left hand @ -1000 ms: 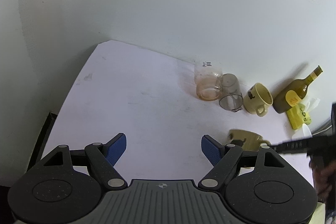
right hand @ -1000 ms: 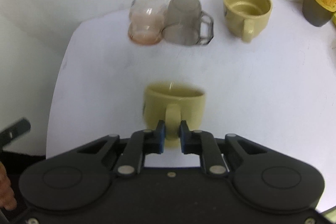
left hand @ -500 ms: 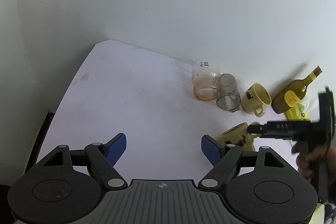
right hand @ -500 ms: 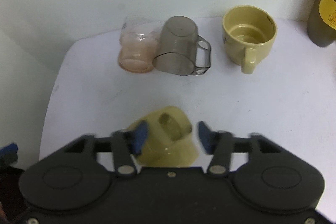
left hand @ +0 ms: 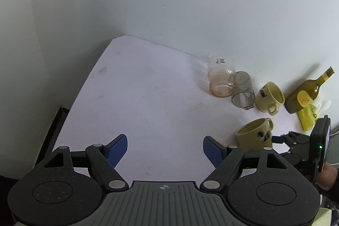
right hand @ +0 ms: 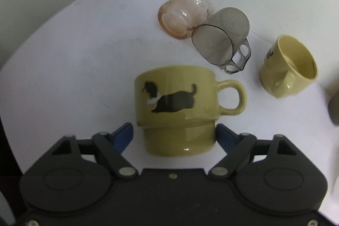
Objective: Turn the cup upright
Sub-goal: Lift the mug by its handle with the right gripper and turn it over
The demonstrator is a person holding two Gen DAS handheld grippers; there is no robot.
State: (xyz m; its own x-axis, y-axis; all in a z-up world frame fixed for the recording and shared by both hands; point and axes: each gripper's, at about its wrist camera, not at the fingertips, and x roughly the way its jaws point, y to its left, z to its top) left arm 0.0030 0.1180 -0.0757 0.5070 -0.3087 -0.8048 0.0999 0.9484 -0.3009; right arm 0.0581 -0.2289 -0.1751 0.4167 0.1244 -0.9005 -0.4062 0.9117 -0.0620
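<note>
Standing upright on the matte white table [right hand: 63, 56], the glossy yellow ceramic cup [right hand: 175, 107] with a dog print sits between the right gripper [right hand: 173, 137]'s spread blue ribbed pads, apparently unclamped. The left gripper [left hand: 165, 147] hangs wide apart over bare tabletop, well left of the cup.

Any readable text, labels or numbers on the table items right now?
None is legible.
Clear jar: small black print near its base, too small to read.
Bottle: yellow label with blurred markings.
Yellow packet: dark print, blurred.
Yellow mug: only a dog picture, no words.
</note>
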